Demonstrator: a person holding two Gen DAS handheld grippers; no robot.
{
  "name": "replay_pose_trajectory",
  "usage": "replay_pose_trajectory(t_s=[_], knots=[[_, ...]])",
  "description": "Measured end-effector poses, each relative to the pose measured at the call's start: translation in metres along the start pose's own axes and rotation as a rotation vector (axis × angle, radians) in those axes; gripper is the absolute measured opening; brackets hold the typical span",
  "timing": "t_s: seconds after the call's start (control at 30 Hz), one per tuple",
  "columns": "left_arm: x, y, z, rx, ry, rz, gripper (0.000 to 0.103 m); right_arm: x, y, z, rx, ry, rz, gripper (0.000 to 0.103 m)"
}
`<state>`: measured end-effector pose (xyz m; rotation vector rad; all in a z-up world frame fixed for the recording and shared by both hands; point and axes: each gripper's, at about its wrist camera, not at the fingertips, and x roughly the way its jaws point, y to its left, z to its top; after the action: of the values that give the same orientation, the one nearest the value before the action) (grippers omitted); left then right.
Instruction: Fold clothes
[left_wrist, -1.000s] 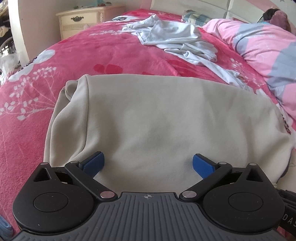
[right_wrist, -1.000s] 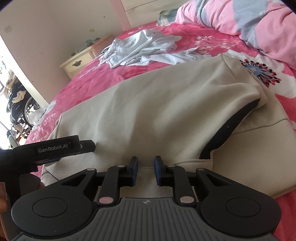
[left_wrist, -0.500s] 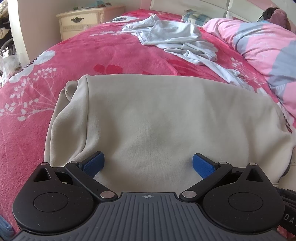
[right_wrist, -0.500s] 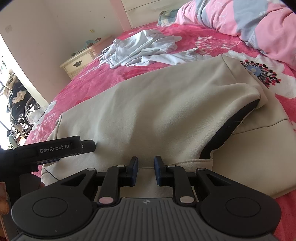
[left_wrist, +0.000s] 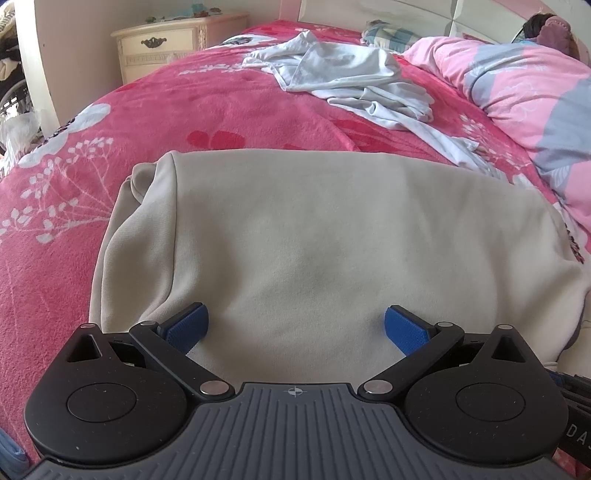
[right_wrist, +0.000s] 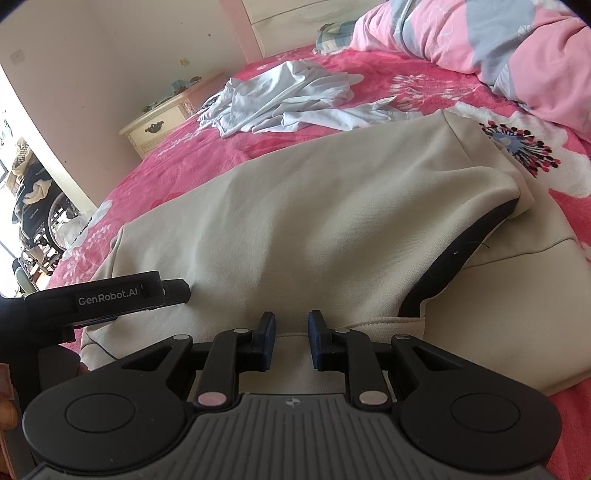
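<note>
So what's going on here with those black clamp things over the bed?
A person is folding clothes with a handheld gripper in each hand. Both hover over a beige sweatshirt spread on a pink floral bedspread. The left gripper is wide open above the fabric, gripping nothing. The right gripper is nearly closed at the sweatshirt's near edge, a small gap between its pads. A crumpled pale blue garment waits farther up the bed.
</note>
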<state>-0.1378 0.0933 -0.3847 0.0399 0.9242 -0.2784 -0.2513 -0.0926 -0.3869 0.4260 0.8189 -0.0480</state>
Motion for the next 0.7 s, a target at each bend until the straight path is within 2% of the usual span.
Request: replay_pose_trajectory(t_s=[0.7], knots=[[0.0013, 0.0035, -0.0030, -0.002, -0.013, -0.015, 0.103, -0.0010, 0.0039, -0.0026, -0.012, -0.010, -0.008, 0.021]])
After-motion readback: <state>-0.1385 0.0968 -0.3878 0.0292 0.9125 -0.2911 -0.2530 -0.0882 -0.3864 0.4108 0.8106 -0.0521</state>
